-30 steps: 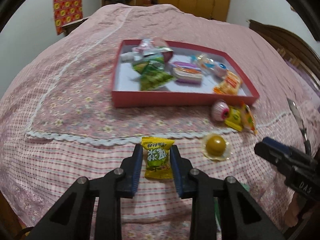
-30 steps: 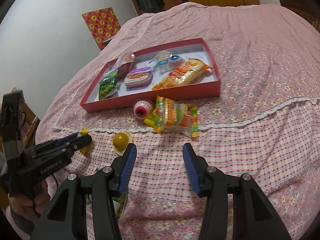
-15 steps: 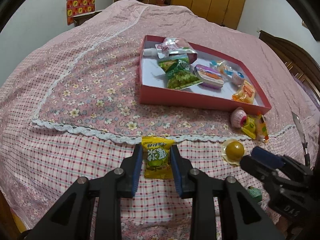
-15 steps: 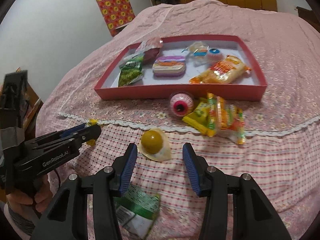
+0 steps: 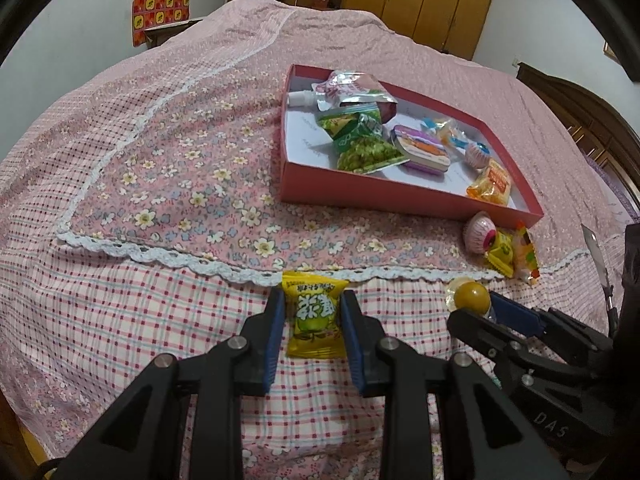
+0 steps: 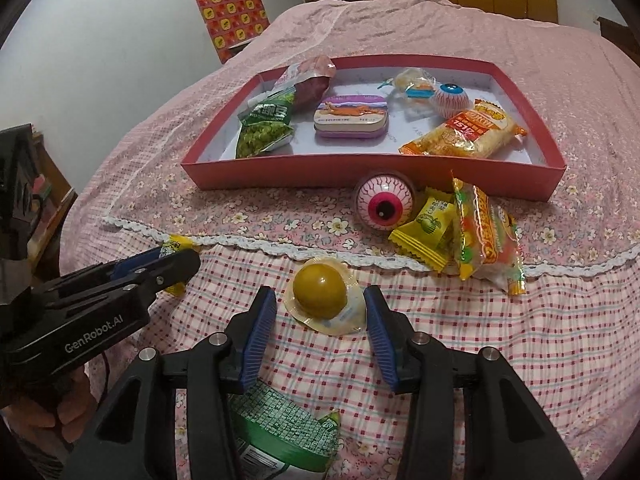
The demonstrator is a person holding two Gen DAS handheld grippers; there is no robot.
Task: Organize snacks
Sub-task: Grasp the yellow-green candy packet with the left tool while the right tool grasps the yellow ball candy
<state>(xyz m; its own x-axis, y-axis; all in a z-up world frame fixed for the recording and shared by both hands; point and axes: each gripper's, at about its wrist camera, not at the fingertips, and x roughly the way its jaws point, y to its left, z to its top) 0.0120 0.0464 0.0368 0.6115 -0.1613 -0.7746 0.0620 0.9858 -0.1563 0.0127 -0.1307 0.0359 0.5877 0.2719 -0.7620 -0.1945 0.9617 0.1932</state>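
Note:
My left gripper (image 5: 313,312) is shut on a small yellow candy packet (image 5: 315,316) and holds it over the checked bedspread. It shows at the left of the right wrist view (image 6: 176,258). My right gripper (image 6: 320,308) is open, its blue pads on either side of a yellow ball candy in a clear wrapper (image 6: 322,296) lying on the bed. The same candy shows in the left wrist view (image 5: 472,296). A red tray (image 6: 360,170) beyond holds several snacks.
A pink eyeball candy (image 6: 384,202), a yellow packet (image 6: 426,232) and an orange gummy bag (image 6: 486,236) lie just in front of the tray. A green packet (image 6: 288,440) lies under my right gripper. A wooden wardrobe (image 5: 420,0) stands behind the bed.
My right gripper has moved forward and left until the yellow ball candy sits between its open fingers. My left gripper has kept hold of the yellow packet and swung left.

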